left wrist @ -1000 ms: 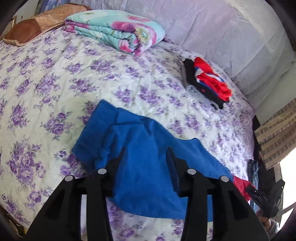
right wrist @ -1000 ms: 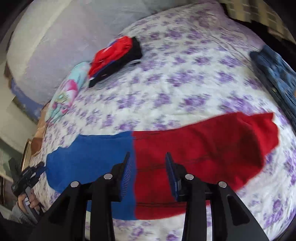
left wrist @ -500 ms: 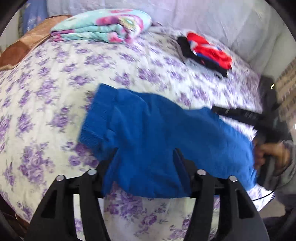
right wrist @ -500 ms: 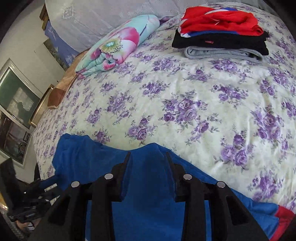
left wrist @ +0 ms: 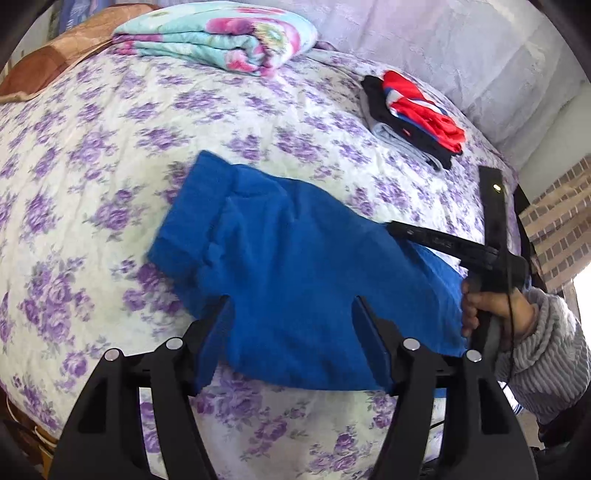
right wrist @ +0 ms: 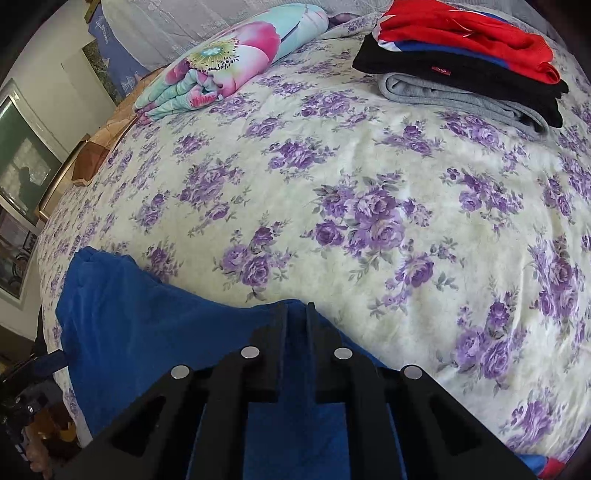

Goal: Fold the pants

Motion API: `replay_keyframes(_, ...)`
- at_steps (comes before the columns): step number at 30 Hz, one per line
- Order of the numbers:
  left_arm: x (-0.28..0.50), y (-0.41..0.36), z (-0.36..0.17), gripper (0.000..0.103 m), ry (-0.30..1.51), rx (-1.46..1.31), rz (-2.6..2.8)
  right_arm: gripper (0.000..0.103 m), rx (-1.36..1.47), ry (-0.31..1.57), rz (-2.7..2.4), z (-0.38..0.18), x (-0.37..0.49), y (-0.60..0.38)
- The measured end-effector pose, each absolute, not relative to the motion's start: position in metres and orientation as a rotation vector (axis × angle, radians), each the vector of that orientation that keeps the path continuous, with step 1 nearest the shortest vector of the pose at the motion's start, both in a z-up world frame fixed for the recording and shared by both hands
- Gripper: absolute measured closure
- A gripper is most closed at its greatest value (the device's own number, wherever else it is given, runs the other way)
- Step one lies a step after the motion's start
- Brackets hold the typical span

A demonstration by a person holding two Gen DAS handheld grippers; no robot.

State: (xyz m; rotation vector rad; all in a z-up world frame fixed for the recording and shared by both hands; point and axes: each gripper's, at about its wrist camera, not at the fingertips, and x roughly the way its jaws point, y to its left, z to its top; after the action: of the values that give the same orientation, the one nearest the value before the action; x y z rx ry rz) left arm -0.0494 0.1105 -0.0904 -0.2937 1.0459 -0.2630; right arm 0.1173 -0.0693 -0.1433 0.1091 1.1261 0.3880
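Now pants (left wrist: 295, 273) between opening left jaws

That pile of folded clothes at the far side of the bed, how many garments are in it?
3 show: a red one on top, a black one beneath, a grey one at the bottom. Others may be hidden.

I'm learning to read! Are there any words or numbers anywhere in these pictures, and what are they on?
Nothing here can be read for sure.
Small red tag on the black folded garment: it bears marks, too small and blurred to read.
Right gripper, on its black finger in the left wrist view: faint pale lettering, too blurred to read.
Blue pants, floral bedspread, folded blanket: no words or numbers show.
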Motion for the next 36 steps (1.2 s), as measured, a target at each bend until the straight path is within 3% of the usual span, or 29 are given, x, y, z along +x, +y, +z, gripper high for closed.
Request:
replay_keyframes(4,-0.041,0.092,-0.095,0.034,1.066,-0.251,-0.318,0.094,0.167,1.109,0.372,-0.142,0.122,-0.073)
replay_keyframes(10,-0.034,0.094,-0.119,0.033,1.141,-0.25,-0.276,0.094,0.183,1.039,0.393,-0.107,0.089,-0.074)
replay_keyframes(15,-0.031,0.091,-0.126,0.033,1.164,-0.201,-0.27,0.098,0.192,1.164,0.362,-0.149,0.099,-0.06)
replay_keyframes(19,-0.031,0.088,-0.122,0.033,1.16,-0.179,-0.26,0.098,0.28,1.123,0.357,-0.143,0.105,-0.072)
replay_keyframes(20,-0.031,0.09,-0.119,0.033,1.15,-0.196,-0.26,0.092,0.29,1.082,0.355,-0.133,0.1,-0.077)
replay_keyframes(23,-0.032,0.093,-0.104,0.034,1.1,-0.274,-0.287,0.089,0.379,0.98,0.341,-0.098,0.074,-0.112)
replay_keyframes(24,-0.033,0.092,-0.098,0.033,1.079,-0.285,-0.301,0.075,0.414,0.947,0.328,-0.088,0.06,-0.13)
replay_keyframes(26,-0.033,0.083,-0.087,0.033,1.044,-0.279,-0.336,0.056,0.455,0.891,0.269,-0.073,0.029,-0.167)
replay_keyframes(31,-0.03,0.024,-0.073,0.034,1.021,-0.209,-0.475,0.056,0.566,0.791,0.058,-0.059,-0.078,-0.273)
replay_keyframes(36,-0.036,-0.049,-0.078,0.033,1.059,-0.078,-0.622,0.05,0.778,0.749,-0.182,-0.086,-0.182,-0.363)
